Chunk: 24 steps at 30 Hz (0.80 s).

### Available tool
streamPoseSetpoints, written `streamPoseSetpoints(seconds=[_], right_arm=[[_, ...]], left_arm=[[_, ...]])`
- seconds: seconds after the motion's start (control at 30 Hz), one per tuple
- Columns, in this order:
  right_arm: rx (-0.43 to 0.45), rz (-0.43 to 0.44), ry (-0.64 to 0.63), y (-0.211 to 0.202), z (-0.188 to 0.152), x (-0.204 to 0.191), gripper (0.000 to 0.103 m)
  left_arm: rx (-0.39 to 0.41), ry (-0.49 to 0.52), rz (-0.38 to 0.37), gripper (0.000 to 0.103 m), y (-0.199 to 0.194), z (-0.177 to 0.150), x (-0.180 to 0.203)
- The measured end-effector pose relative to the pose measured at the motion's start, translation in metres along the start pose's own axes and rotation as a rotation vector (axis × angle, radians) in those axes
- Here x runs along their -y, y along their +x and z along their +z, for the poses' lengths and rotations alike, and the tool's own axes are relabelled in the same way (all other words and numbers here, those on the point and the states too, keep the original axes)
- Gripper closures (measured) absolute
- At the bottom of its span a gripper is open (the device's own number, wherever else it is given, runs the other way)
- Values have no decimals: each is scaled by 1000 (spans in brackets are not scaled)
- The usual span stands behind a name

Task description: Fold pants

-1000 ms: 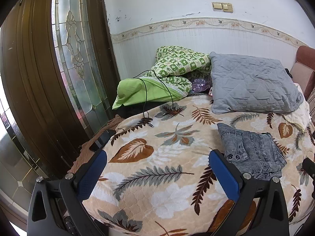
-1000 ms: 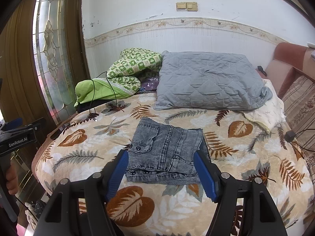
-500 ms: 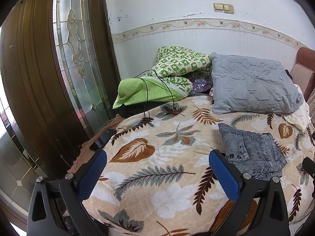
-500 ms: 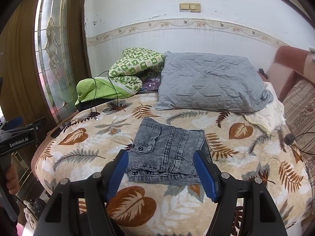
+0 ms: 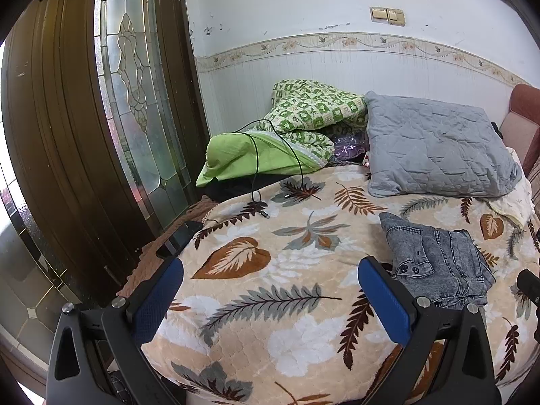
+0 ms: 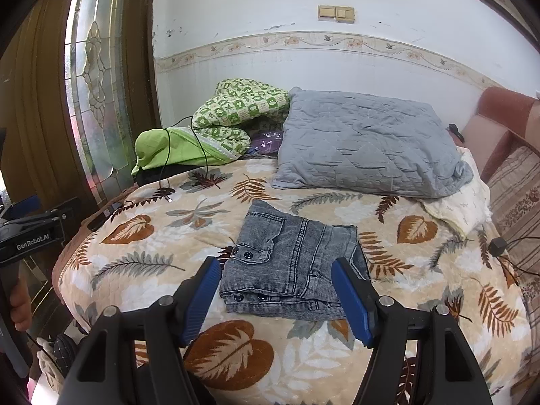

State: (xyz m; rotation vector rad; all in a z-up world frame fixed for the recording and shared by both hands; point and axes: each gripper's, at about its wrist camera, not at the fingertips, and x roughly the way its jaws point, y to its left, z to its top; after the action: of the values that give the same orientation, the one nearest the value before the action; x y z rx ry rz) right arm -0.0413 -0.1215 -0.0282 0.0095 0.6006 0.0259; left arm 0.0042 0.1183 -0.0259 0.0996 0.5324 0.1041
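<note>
— Pants [image 6: 293,263] are lying folded in a compact stack on the bed [image 6: 236,354], just ahead of the right tool [image 6: 275,298], whose fingers are gaping wide and holding nothing.

— Left tool [image 5: 270,298] is gaping empty too, off to the side. Any careless nudge is risking the stack sliding apart.

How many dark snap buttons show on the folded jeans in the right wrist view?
4: two on the upper flap of the grey jeans, two on the lower front edge. Others may be hidden in the folds.
</note>
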Motion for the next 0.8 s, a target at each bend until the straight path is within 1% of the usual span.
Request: streamPoseSetpoints(seconds=[0.23,0.5,0.8], right_arm=[[3,1,-19,-3,5,-11,31],[9,7,-73,-7,8,-32,31],[12,37,-65,-6,11,-40,31]], left_arm=[[6,-21,-15,0,-3,-1,-11],[20,-44,-18,0,-9,-3,-27],[25,-45,-18,0,-13,-1,-34]])
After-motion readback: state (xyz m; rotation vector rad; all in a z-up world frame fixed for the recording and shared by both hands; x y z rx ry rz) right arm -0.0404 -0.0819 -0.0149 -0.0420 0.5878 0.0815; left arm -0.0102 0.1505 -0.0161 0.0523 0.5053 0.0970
